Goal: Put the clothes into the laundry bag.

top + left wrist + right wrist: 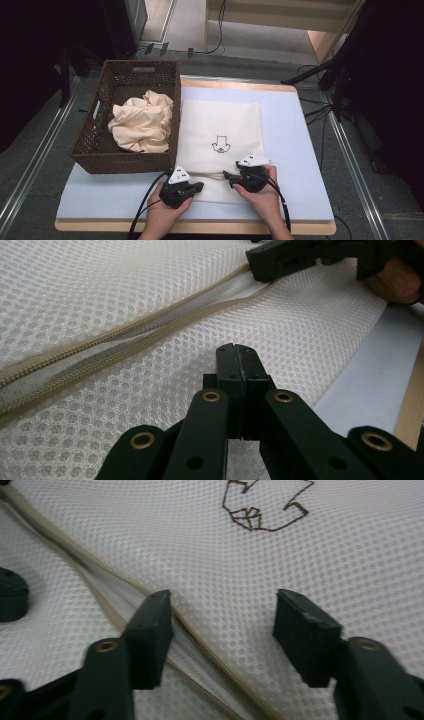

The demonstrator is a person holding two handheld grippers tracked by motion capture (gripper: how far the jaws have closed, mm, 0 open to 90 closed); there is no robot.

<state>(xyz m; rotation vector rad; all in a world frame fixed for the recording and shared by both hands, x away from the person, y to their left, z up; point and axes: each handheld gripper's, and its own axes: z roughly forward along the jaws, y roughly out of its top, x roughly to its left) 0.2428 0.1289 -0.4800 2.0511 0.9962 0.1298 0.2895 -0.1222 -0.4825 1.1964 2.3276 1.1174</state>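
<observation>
Mesh laundry bag, white with a small dark emblem on it, lies flat on the pale blue mat, just right of the brown wicker basket that holds a crumpled cream cloth. From the high view the left gripper rests at the bag's near left edge and the right gripper at its near middle, a hand behind each. The left gripper view adds what that view cannot: the left gripper has its jaws pressed together on the mesh, with nothing visible between them, and a beige zipper runs partly open across the fabric to the other gripper at the top right. The right gripper view shows the right gripper with jaws spread, one on each side of the open zipper, not pinching it. The mat covers a wooden table. Grey floor, metal rails and black cables surround it, with dark stands at both sides.
</observation>
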